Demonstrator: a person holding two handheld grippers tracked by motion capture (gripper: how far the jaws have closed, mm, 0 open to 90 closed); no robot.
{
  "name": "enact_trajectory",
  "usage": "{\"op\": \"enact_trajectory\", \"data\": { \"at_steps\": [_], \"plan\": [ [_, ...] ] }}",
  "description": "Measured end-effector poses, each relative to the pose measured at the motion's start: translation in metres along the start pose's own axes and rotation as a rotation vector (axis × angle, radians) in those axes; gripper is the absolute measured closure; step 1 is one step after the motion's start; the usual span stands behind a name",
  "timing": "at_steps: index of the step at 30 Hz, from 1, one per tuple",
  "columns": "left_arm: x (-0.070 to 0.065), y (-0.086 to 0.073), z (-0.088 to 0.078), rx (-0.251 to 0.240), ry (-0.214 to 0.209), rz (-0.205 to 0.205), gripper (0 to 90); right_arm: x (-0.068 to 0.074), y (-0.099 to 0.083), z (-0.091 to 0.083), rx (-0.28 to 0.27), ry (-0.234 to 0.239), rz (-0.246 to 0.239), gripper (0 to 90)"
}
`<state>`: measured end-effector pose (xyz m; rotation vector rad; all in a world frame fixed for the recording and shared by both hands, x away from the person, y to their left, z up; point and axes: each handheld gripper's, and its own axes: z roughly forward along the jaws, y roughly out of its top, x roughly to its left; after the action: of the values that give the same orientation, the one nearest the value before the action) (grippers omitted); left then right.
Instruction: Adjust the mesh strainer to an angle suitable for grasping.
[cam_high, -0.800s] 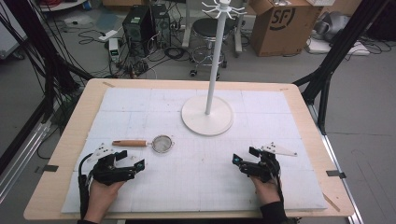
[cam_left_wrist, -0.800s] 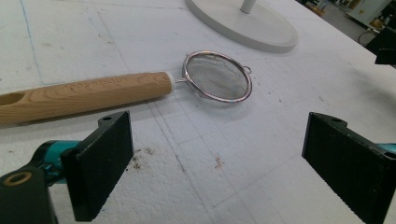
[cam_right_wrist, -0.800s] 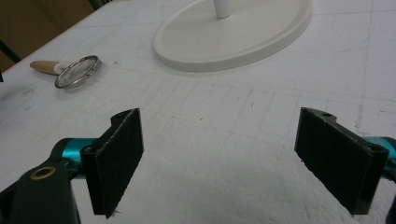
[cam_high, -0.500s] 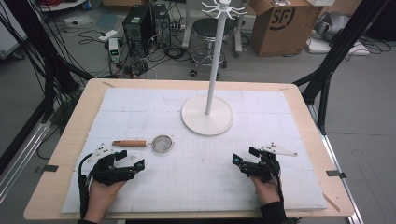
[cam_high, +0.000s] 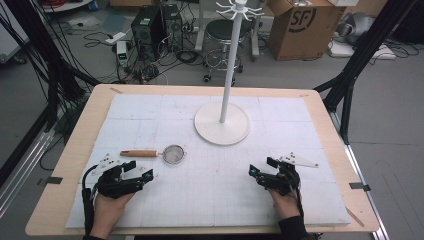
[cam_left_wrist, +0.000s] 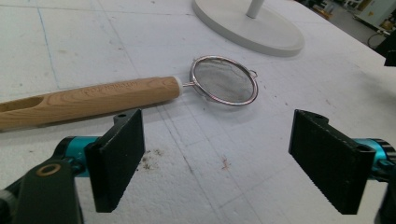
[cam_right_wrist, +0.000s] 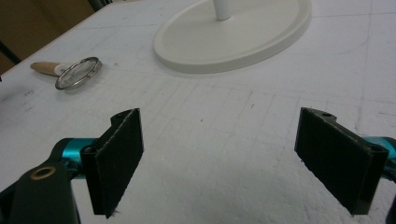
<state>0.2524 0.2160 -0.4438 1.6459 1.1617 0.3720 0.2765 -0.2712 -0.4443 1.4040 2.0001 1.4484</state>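
A small strainer (cam_high: 162, 154) with a wooden handle (cam_left_wrist: 84, 98) lies flat on the white mat (cam_high: 220, 200), and a white stand (cam_high: 222, 122) with hooks at its top rises farther back on the table (cam_high: 65, 190). The left gripper (cam_high: 145, 176) sits low on the mat, just in front of the handle, with its jaws spread wide and nothing between them. The right gripper (cam_high: 256, 172) rests well apart from the strainer on the other side, and its jaws are spread wide and bare too. The job looks like picking up the strainer, maybe to hang it on the stand, and it has not begun. A few things could go wrong from here. The handle is round and smooth, so it could roll or slide away if a jaw bumps it before both pads (cam_left_wrist: 119, 156) close on it. If the jaws grab the handle near its far end, the mesh bowl (cam_left_wrist: 224, 80) could tip down and swing. The thin wire ring is easy to bend if it gets pinched. The stand could wobble if something knocks its pole (cam_high: 229, 75). Set against the pictures from a moment ago, almost nothing differs: the strainer, the stand and both grippers sit in the same spots.
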Motion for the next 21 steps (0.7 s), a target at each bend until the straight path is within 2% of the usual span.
{"op": "enact_trajectory", "data": {
  "at_steps": [3,7,12,16,18,19,21],
  "plan": [
    [-0.0005,-0.0002,-0.0006,0.0,0.011,-0.001,24.3,0.0001,0.0001,-0.0002,-0.006,0.003,-0.002,14.8],
    [0.0006,-0.0006,-0.002,-0.002,0.021,-0.005,35.3,0.0001,0.0001,0.0,-0.007,0.003,-0.003,14.8],
    [0.0022,-0.0009,-0.0034,-0.012,0.027,-0.019,38.6,0.0003,0.0001,0.0003,-0.004,0.002,-0.003,14.8],
    [0.0026,-0.001,-0.003,-0.004,0.036,-0.015,43.0,0.0003,0.0001,0.0005,-0.001,0.004,-0.002,14.8],
    [0.0023,-0.0014,-0.0025,0.0,0.031,-0.018,47.1,0.0003,0.0001,0.0004,0.0,0.005,-0.003,14.8],
    [0.0022,-0.0017,-0.002,0.003,0.028,-0.021,54.1,-0.0002,0.0001,0.0007,-0.003,0.004,-0.009,14.8],
    [0.0029,-0.002,-0.0016,0.01,0.015,-0.024,55.0,-0.0003,0.0001,0.0007,-0.003,0.005,-0.009,14.8]
  ]
}}
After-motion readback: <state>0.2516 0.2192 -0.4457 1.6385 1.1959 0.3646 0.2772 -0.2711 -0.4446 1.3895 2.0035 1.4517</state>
